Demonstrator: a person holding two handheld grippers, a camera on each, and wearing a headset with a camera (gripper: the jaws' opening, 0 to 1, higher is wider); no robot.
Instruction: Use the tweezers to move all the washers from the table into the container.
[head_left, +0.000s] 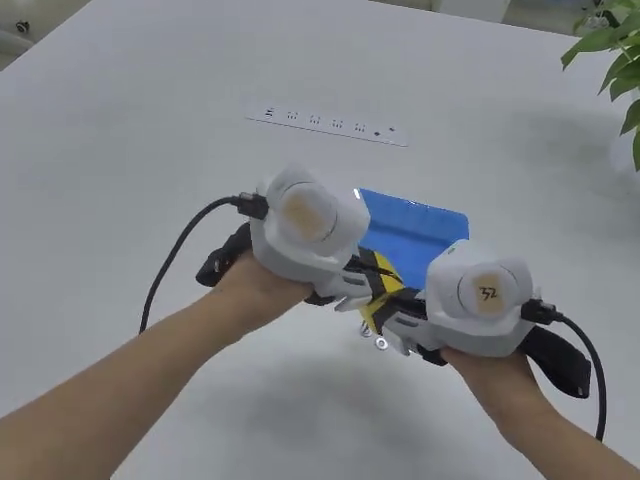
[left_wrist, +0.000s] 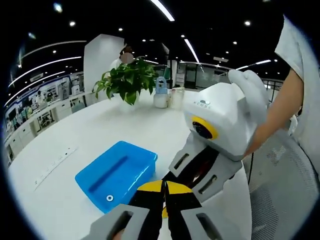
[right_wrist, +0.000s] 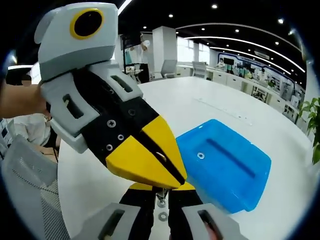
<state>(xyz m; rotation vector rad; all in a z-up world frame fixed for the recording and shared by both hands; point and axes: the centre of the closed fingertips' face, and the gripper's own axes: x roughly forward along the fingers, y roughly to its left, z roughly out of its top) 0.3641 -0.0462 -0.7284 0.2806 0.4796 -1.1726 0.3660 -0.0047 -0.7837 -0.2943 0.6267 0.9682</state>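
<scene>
The blue container (head_left: 420, 232) lies on the white table just beyond both grippers, and one washer (right_wrist: 201, 155) rests inside it; it also appears as the washer (left_wrist: 109, 198) in the container (left_wrist: 117, 172). Two loose washers (right_wrist: 163, 216) lie on the table under the jaw tips, seen from above as small washers (head_left: 380, 343). My right gripper (right_wrist: 160, 192) is shut on a thin metal strip, apparently the tweezers (right_wrist: 160, 196), pointing down at those washers. My left gripper (left_wrist: 165, 194) has its yellow tips pressed together, crossing just above the right one's tips (head_left: 375, 290).
A white power strip (head_left: 328, 123) lies further back on the table. Plant leaves (head_left: 615, 60) reach in at the far right edge. Black cables trail from both grippers toward the near edge. A person's arm (left_wrist: 280, 115) is at the right.
</scene>
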